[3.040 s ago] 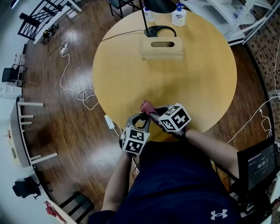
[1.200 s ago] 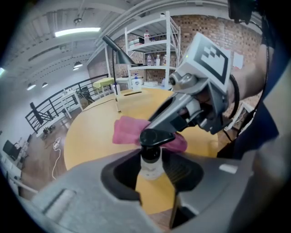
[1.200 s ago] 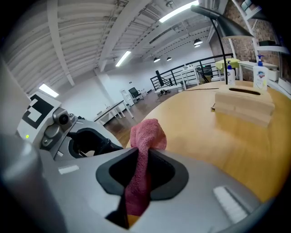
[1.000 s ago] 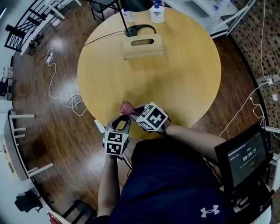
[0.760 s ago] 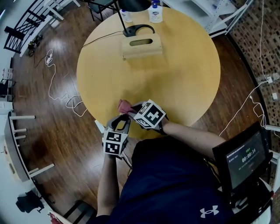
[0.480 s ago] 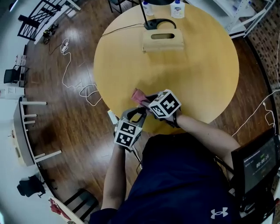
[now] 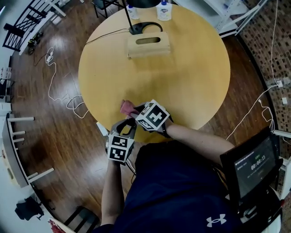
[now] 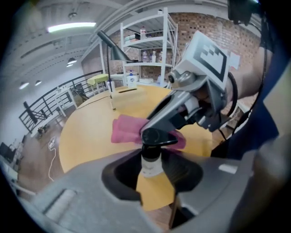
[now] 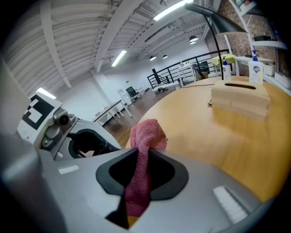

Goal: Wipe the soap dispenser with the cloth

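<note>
Two firm grips: the left gripper [image 8: 152, 175] clamps the soap dispenser [image 8: 150, 158] by its neck between its jaws; the right gripper [image 9: 142, 177] pinches the cloth [image 9: 146, 133], bunched just ahead of its tips; best steady the dispenser and rub all round it.

The cloth [image 9: 144, 136] is a deep pink terry, bright against the honey-yellow counter [image 7: 182, 73] and the dark brown plank floor [image 7: 59, 132] crossed by a white cable [image 7: 51, 77]. The soap dispenser [image 8: 151, 160] has a black pump head over a white neck, and the left tongs [image 8: 152, 172] and right tongs [image 9: 141, 176] are both matt grey lined in black, each bearing a cube [image 7: 119, 148] of black-and-white square markers. At the counter's far edge stand a pale wood box [image 7: 148, 45], a black lamp base [image 7: 145, 28] and a white bottle [image 7: 164, 10] with a blue label; the person's shirt [image 7: 182, 191] is navy with a small white logo.
</note>
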